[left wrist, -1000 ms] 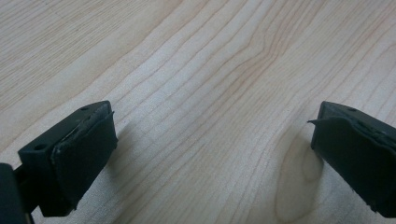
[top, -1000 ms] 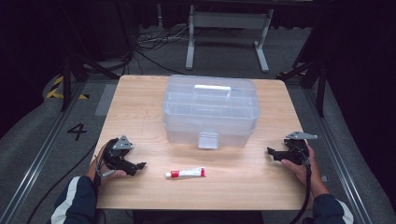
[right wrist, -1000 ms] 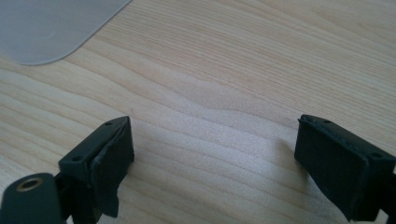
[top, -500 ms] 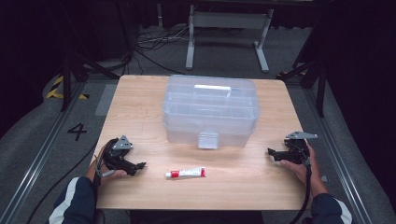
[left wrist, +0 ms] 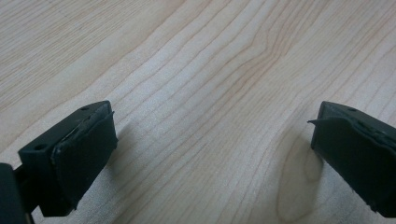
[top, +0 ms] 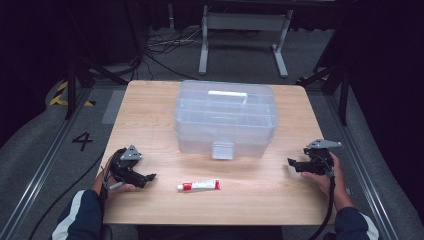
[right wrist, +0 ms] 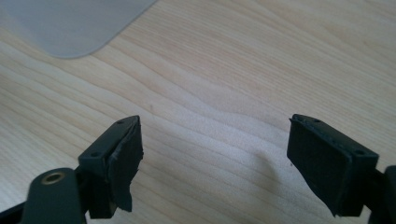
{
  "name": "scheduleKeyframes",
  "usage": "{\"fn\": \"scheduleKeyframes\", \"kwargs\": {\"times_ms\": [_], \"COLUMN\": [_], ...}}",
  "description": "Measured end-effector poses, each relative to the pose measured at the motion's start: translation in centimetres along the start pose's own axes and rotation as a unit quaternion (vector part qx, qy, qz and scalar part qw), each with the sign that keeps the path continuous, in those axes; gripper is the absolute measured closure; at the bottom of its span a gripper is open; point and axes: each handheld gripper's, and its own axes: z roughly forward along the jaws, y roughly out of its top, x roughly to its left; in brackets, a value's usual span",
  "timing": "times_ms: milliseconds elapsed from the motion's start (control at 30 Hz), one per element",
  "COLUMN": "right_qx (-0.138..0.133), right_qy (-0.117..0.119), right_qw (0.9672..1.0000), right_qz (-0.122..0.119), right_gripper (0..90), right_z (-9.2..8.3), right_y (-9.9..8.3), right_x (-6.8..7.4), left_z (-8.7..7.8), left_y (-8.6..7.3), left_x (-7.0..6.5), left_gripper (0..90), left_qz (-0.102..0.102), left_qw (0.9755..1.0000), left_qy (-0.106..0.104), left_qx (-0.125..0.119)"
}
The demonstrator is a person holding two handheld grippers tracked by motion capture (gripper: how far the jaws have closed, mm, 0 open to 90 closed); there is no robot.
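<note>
A clear plastic storage box (top: 225, 119) with a closed lid, a white handle and a front latch stands in the middle of the wooden table (top: 150, 120). In front of it lies a small white tube with a red cap (top: 199, 185). My left gripper (top: 148, 177) rests on the table at the front left, open, nothing between its jaws (left wrist: 210, 149). My right gripper (top: 291, 164) sits at the front right, open over bare wood (right wrist: 215, 158). A corner of the box (right wrist: 70, 23) shows at the top left of the right gripper view.
Dark floor with cables and a metal stand's legs (top: 242, 37) lies beyond the table's far edge. A floor marking "4" (top: 82, 140) sits left of the table. Bare wood stretches on both sides of the box and along the front.
</note>
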Motion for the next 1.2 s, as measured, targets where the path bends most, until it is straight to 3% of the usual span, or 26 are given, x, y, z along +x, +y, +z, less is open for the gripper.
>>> {"fn": "scheduleKeyframes", "kwargs": {"times_ms": [400, 1200], "right_qx": [-0.028, -0.084], "right_qy": [-0.016, -0.014], "right_qw": [0.9993, 0.9952], "right_qz": [-0.020, -0.048], "right_gripper": [23.4, 25.7], "right_z": [-2.1, -5.3], "right_y": [1.5, 4.3], "right_x": [0.4, 1.3], "left_z": [0.0, 0.0], "left_y": [0.0, 0.0], "left_x": [0.0, 0.0], "left_gripper": [0.4, 0.4], "left_qz": [-0.001, 0.000], "left_qw": [1.0000, 1.0000], "left_qy": [0.000, 0.001], "left_qx": [0.000, 0.000]}}
